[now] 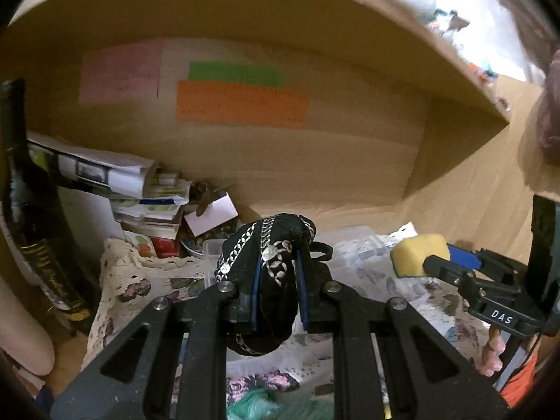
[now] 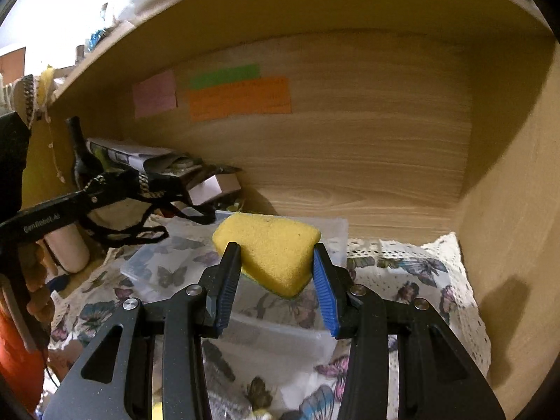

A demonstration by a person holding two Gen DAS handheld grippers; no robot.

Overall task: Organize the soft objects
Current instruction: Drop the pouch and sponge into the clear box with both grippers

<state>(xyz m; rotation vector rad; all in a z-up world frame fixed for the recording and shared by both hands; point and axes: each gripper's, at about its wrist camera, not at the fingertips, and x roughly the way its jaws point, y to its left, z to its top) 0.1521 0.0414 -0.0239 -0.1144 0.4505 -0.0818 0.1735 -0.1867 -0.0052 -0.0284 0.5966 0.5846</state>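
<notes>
My left gripper (image 1: 278, 262) is shut on a black cloth item with silver chain trim (image 1: 269, 245) and holds it above a clear plastic box (image 1: 353, 245) on the butterfly-print cloth. The same item shows at the left of the right wrist view (image 2: 140, 189), with black straps hanging down. My right gripper (image 2: 276, 255) is shut on a yellow sponge (image 2: 273, 248) and holds it above the clear box (image 2: 287, 329). The sponge also shows at the right of the left wrist view (image 1: 418, 253).
I am inside a wooden shelf alcove with coloured paper notes (image 1: 241, 105) on the back wall. A dark bottle (image 1: 31, 210) stands at the left. Stacked papers and small boxes (image 1: 150, 203) fill the back left corner. The side wall (image 2: 507, 245) is close on the right.
</notes>
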